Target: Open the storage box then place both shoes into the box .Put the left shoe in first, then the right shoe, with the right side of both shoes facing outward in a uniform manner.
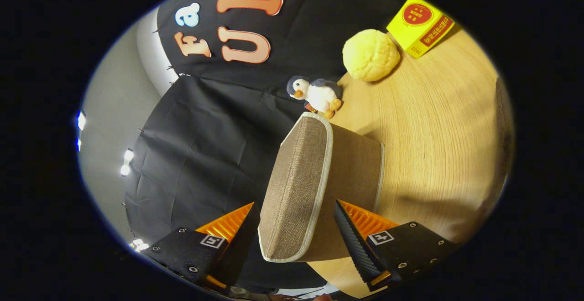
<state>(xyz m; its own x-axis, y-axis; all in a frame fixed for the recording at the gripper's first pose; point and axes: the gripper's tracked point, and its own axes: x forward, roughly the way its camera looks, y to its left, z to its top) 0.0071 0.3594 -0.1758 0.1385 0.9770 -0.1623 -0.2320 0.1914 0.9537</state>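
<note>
The storage box (356, 173) is brown woven fabric with pale trim and stands on the wooden table (438, 123); the view is rolled, so the table runs up one side. Its lid (296, 178) lies between my fingers, which straddle its front edge. One fingertip (248, 212) rests on the lid's top face. The other fingertip (341, 212) sits at the lid's lower rim, against the box's front wall. My gripper (294, 207) is shut on the lid. What is inside the box is hidden.
Beyond the box, a small plush penguin (317, 93) stands at the table's edge by the black cloth wall. Further on lie a yellow bun-shaped ball (370, 54) and a yellow carton (419, 25). Bare tabletop stretches beside the box.
</note>
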